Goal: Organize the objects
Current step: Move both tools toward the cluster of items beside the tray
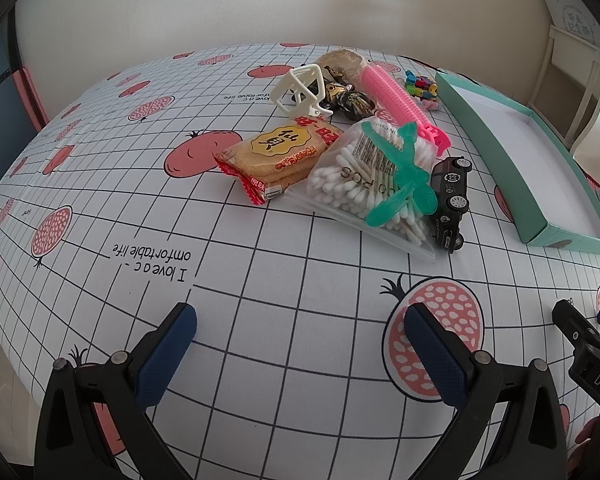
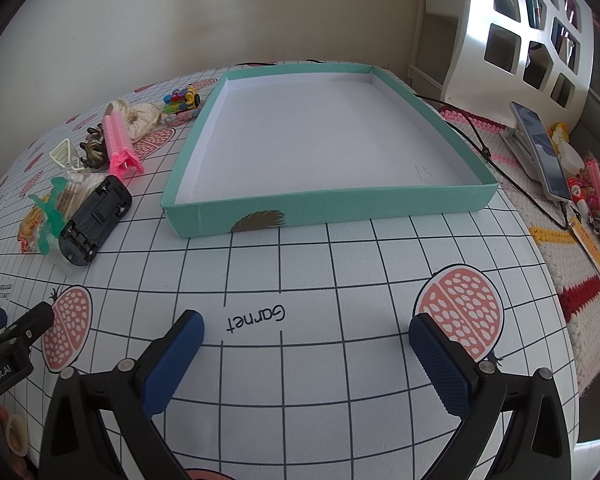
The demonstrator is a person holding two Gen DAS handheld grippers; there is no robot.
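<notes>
Teal tray [image 2: 332,204] sits empty at frame centre; the clutter lies to its left. Swab bag [image 1: 364,184] looks light, soft, slippery — best pinched at an edge. It lies ahead of the left hand-held gripper [image 1: 300,354], well apart; both it and the right hand-held gripper [image 2: 306,356] gape wide, holding nothing.

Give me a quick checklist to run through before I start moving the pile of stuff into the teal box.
1. Left tool open and holding nothing: ok.
2. Right tool open and holding nothing: ok.
3. Teal box has nothing in it, ready to fill: ok.
4. Pile within clear view of the left tool: ok; cotton swab bag and cracker packet lie nearest.
5. Items lying apart for single grasps: not ok; green clip lies on the swab bag, black toy car leans against it.
6. Whether the swab bag is sealed: cannot tell.
</notes>
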